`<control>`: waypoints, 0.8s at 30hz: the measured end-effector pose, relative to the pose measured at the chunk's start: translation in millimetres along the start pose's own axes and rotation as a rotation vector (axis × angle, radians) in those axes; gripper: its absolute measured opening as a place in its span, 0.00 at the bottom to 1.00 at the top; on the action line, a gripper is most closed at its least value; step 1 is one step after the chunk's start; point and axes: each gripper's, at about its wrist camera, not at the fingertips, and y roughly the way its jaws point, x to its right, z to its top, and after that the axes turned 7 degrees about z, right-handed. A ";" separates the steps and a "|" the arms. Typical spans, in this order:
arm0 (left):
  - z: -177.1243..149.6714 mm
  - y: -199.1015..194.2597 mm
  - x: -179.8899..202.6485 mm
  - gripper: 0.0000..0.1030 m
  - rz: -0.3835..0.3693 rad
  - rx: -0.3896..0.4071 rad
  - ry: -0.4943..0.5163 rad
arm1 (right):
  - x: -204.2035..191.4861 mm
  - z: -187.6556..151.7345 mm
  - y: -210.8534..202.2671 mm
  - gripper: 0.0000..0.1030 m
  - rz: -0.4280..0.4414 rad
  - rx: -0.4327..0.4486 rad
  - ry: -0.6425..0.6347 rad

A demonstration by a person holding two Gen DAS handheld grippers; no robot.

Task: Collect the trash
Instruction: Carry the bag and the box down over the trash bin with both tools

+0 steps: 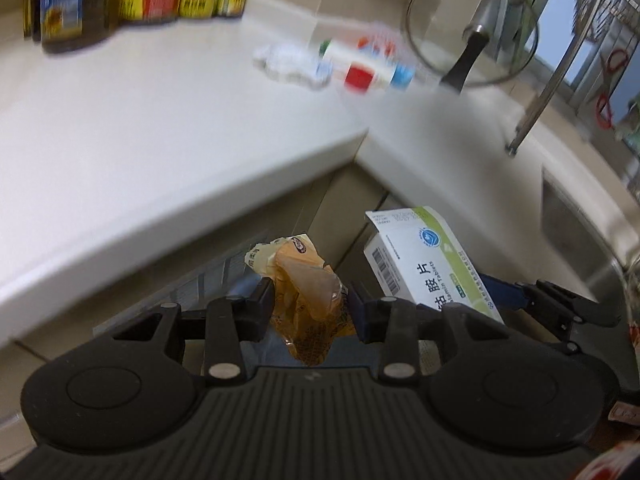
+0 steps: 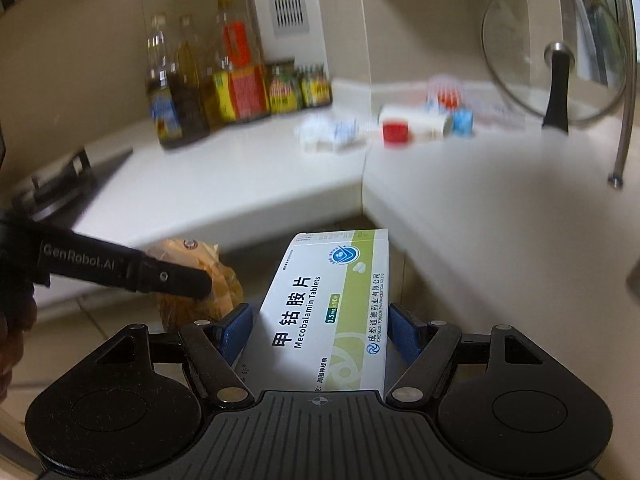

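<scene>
Crinkled orange plastic, a snack wrapper (image 1: 308,280), sat pinched between the fingers of the left gripper (image 1: 310,304), held off the edge of the white counter (image 1: 160,128) above the floor. It looked almost weightless and soft, likely to slip or spring loose unless squeezed at its bunched middle, as it was. Just beside it the right gripper (image 2: 318,320) was closed on a white and green tablet box (image 2: 336,304), gripped across its narrow sides near the bottom end. The cardboard seemed light and stiff but easy to crush, so a gentle hold looked wise. More litter, a crumpled tissue (image 2: 328,132) and small bottles (image 2: 416,124), lay blurred on the counter's far corner.
</scene>
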 end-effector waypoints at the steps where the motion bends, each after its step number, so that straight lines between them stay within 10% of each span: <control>1: -5.2 5.3 -1.8 0.35 0.004 -0.012 -0.003 | 0.7 -6.9 3.6 0.71 0.001 -0.014 -0.008; 16: -64.0 118.3 -14.9 0.37 0.006 -0.118 0.028 | 48.0 -77.1 77.5 0.71 0.027 -0.101 -0.094; 24: -71.7 149.8 -17.4 0.56 0.020 -0.151 0.038 | 61.0 -85.7 97.2 0.71 0.034 -0.131 -0.101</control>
